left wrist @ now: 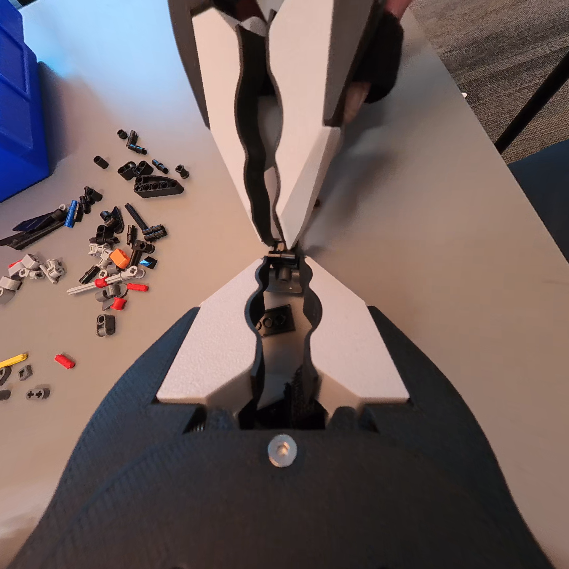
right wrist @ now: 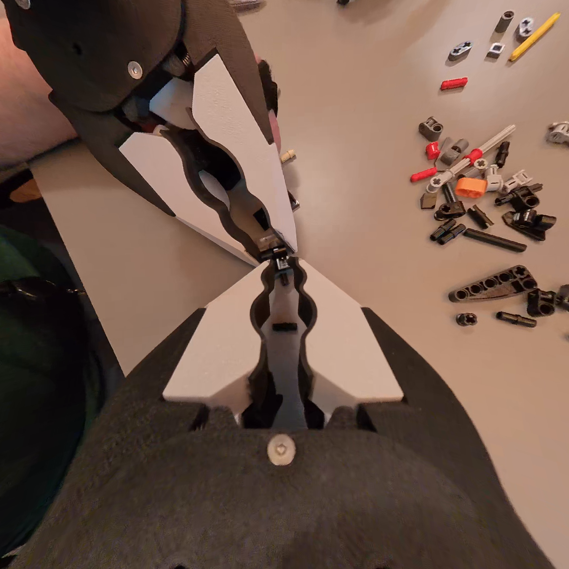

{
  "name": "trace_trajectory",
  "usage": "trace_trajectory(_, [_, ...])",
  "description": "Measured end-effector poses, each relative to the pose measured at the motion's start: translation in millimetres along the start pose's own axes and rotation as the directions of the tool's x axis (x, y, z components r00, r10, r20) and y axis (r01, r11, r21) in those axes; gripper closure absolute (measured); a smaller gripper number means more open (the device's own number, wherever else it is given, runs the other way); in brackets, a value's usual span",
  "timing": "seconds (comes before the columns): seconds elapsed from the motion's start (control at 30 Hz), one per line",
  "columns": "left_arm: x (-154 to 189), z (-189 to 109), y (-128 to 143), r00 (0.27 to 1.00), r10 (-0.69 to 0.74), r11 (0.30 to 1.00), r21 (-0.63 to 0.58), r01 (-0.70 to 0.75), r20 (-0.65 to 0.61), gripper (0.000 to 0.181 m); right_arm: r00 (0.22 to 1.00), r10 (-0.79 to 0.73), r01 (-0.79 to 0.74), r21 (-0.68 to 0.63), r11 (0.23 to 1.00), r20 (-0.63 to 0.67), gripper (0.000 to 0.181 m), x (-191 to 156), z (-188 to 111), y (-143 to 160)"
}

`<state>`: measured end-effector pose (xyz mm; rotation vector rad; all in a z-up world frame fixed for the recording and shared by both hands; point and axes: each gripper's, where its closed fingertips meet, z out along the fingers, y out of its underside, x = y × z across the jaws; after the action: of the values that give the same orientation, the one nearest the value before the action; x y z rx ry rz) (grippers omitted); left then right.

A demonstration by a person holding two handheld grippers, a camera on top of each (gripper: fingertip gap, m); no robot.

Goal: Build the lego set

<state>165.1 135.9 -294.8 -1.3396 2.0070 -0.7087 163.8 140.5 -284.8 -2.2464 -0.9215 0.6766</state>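
Tip to tip above the tabletop (left wrist: 400,277) — left gripper (left wrist: 281,261) clenched on a grey piece (left wrist: 284,278), right gripper (right wrist: 281,264) pinching a black pin (right wrist: 281,265), its axis pointing at the grey piece.

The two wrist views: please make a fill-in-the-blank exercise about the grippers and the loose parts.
1. The left gripper and right gripper meet tip to ____.
2. Both pinch small parts of ____ colour.
3. Among the loose parts lies one ____ brick of a bright colour.
4. At the far left stands a ____ box.

Missing words: tip; black; orange; blue
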Motion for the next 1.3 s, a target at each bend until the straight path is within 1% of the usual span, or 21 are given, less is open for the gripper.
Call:
trace_trajectory(0.1, [0.1,0.0,0.0,1.0,-0.001,1.0,0.0,0.001,-0.001,0.164,0.999,-0.001,0.001,-0.015,1.0,0.048,0.171,-0.1,0.6,0.0])
trace_trajectory(0.33, [0.0,0.0,0.2,1.0,-0.006,1.0,0.0,0.006,-0.005,0.164,0.996,0.047,-0.042,-0.074,0.996,0.075,0.171,-0.9,1.1,1.6])
trace_trajectory(0.6, [-0.4,0.1,0.8,1.0,-0.01,1.0,-0.004,0.01,-0.004,0.163,0.999,0.026,-0.02,-0.127,0.992,0.045,0.171,-1.4,1.9,2.3])
trace_trajectory(0.73, [-0.5,0.2,0.8,1.0,-0.01,1.0,-0.005,0.01,-0.003,0.164,0.999,-0.036,0.033,-0.199,0.98,-0.015,0.173,-1.3,1.9,2.9])
trace_trajectory(0.87, [-1.2,-0.7,1.3,1.0,-0.013,1.0,-0.003,0.013,-0.003,0.164,0.997,-0.07,0.058,-0.257,0.965,-0.036,0.173,-1.6,3.1,3.1])
trace_trajectory(1.03, [0.2,-0.1,0.5,1.0,0.005,1.0,0.0,-0.005,0.0,0.164,1.0,-0.017,0.012,-0.204,0.979,-0.02,0.171,-1.3,1.5,1.2])
trace_trajectory(1.1, [0.3,-0.1,0.4,1.0,0.004,1.0,0.0,-0.004,-0.002,0.164,1.0,0.012,-0.014,-0.158,0.987,-0.011,0.177,-2.5,0.4,-2.6])
trace_trajectory(1.2, [0.4,-0.1,0.4,1.0,0.005,1.0,0.0,-0.005,-0.002,0.164,0.999,0.032,-0.034,-0.139,0.99,-0.011,0.181,-0.4,1.0,-1.8])
trace_trajectory(1.3, [0.6,0.2,0.2,1.0,0.003,1.0,0.0,-0.003,-0.005,0.164,1.0,0.027,-0.028,-0.15,0.988,-0.004,0.181,-0.2,1.0,-0.4])
